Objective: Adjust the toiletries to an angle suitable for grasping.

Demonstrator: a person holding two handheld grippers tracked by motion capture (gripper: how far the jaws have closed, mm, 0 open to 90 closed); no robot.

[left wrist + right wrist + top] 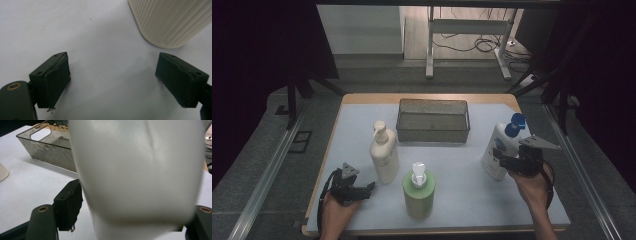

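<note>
Lab or recording studio setup, not a home. Table (362, 102) covered with a white sheet sits in a framed rig: dark curtains (257, 60) left and right, metal rails (267, 175) along the sides. Top centre: grey carpet, a stand's metal legs (430, 55), loose cables (477, 46) on the floor.
</note>
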